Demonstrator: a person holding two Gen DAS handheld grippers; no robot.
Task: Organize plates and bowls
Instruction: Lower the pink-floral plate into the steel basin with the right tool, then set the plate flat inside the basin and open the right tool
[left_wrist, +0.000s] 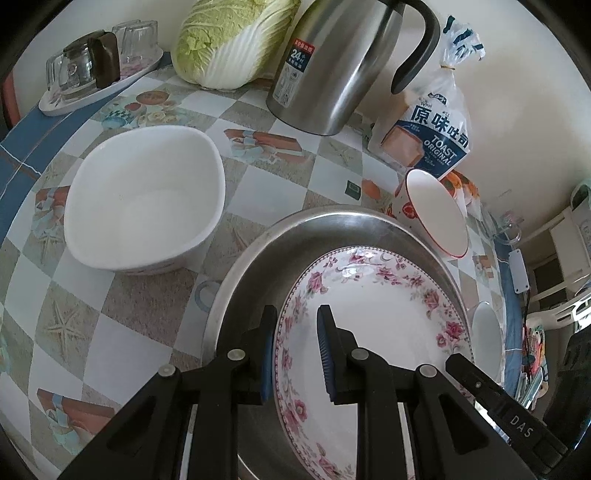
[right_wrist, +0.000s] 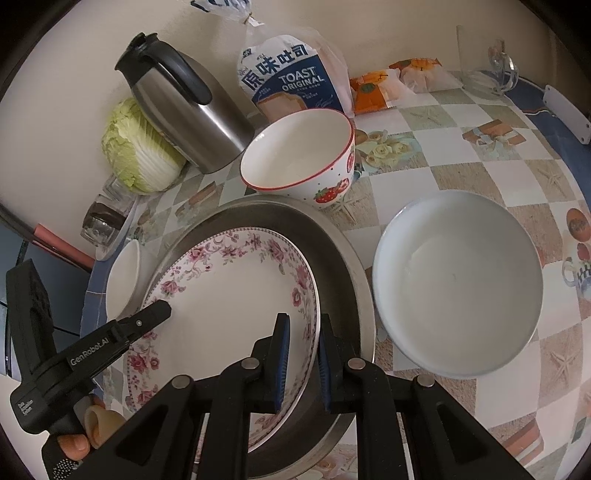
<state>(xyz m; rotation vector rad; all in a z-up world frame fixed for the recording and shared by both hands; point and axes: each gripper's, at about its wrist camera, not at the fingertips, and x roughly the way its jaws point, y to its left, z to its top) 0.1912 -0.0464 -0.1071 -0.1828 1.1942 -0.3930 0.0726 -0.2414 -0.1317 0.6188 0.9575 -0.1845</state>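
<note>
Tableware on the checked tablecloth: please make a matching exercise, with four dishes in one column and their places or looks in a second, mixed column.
Dishes:
1. pink floral porcelain plate
2. round steel tray
3. white bowl with red rim and strawberries
4. plain white square-ish bowl

Descriptions:
A. stands in front of the toast bag
B. lies under the plate
C. between the fingers of both tools
D. stands alone, no pattern inside

Pairs: 1-C, 2-B, 3-A, 4-D

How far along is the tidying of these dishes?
Early on. The floral plate lies in the steel tray, and both the left gripper and right gripper straddle its rim. The square white bowl, strawberry bowl and round white bowl sit apart, unstacked.
</note>
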